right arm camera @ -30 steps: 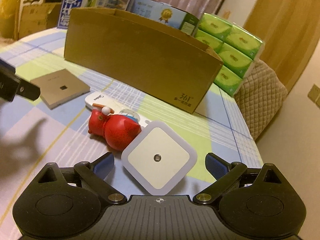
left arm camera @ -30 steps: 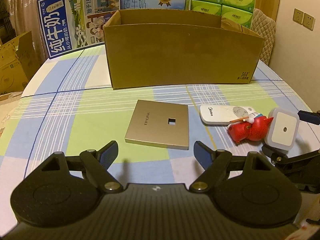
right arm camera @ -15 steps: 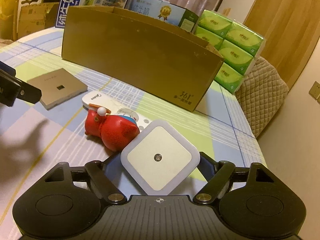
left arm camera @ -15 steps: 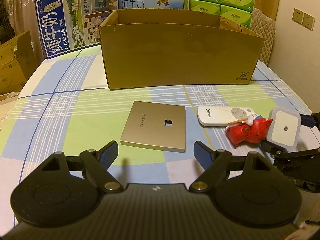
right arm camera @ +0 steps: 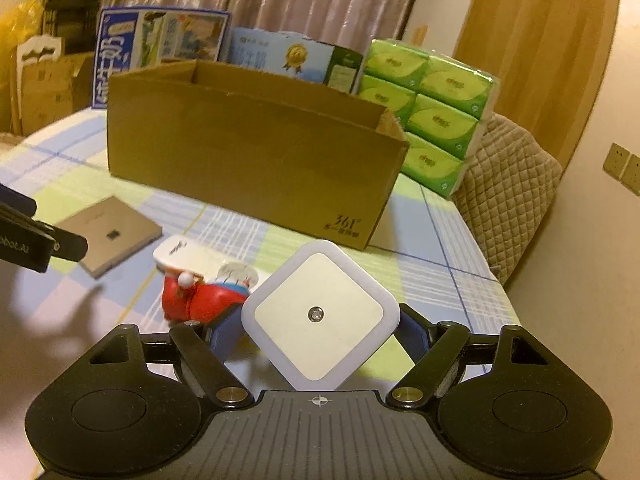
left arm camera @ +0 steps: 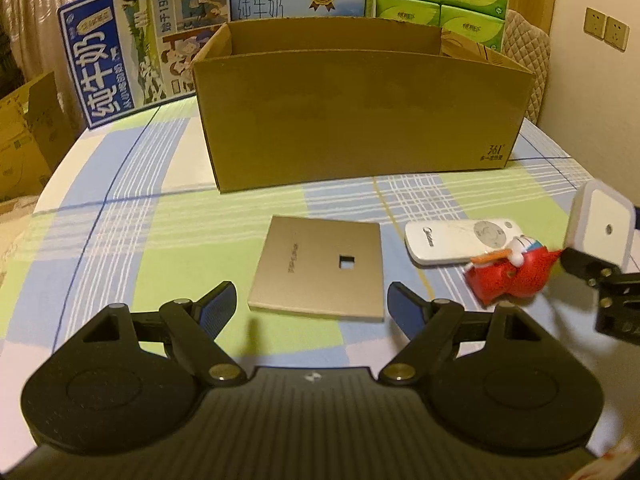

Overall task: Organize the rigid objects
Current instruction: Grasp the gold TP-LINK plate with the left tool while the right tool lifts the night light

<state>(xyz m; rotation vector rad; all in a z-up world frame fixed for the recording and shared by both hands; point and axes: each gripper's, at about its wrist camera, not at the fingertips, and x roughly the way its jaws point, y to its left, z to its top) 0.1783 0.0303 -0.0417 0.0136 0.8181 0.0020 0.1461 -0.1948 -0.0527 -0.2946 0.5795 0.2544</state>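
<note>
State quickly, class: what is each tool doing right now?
Left tool: open, holding nothing, above the table before the gold square panel.
Right tool: closed on the white square night light, lifted off the table.

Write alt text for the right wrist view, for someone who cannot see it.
The right gripper is shut on a white square night light, held corner-up above a checked tablecloth. Behind it lie a red toy, a white remote and a gold plate, before an open cardboard box.
</note>
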